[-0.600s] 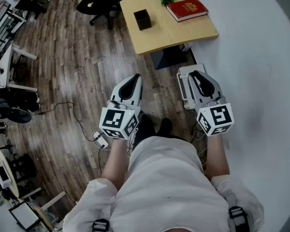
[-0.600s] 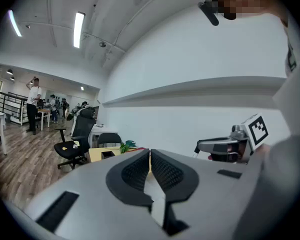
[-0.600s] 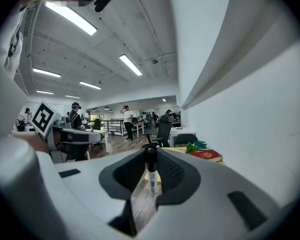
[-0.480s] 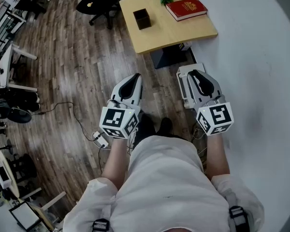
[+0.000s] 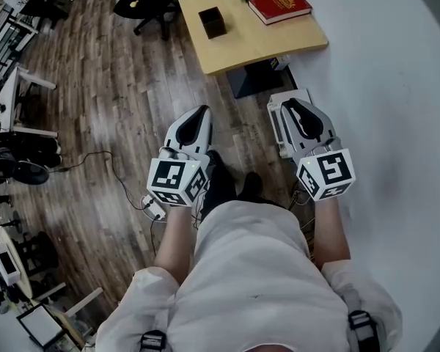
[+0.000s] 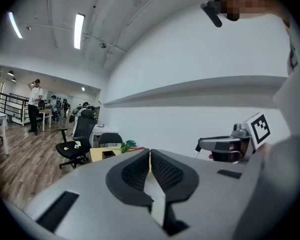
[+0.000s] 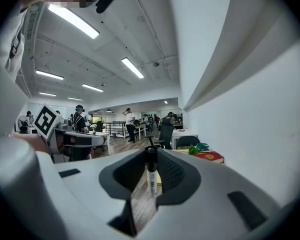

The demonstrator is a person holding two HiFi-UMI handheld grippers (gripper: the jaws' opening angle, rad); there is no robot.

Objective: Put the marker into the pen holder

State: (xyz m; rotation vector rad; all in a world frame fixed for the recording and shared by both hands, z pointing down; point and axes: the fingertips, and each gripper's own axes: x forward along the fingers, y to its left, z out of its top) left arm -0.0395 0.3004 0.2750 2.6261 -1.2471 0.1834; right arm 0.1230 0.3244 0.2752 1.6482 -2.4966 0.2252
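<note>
Right tool (image 5: 290, 107): pinching the marker (image 7: 151, 176) upright, so it can drop straight in.
Left tool (image 6: 150, 156): pressed together, empty, idle.
Pen holder (image 5: 212, 22): on the counter (image 5: 257, 46), well ahead.

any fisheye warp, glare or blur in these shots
Head view: round fisheye frame, dark corners, table sharp. Left gripper view: heavy barrel warp, light strip glares mildly. Right gripper view: ceiling lights blow out white; marker between the jaws is slightly soft.
</note>
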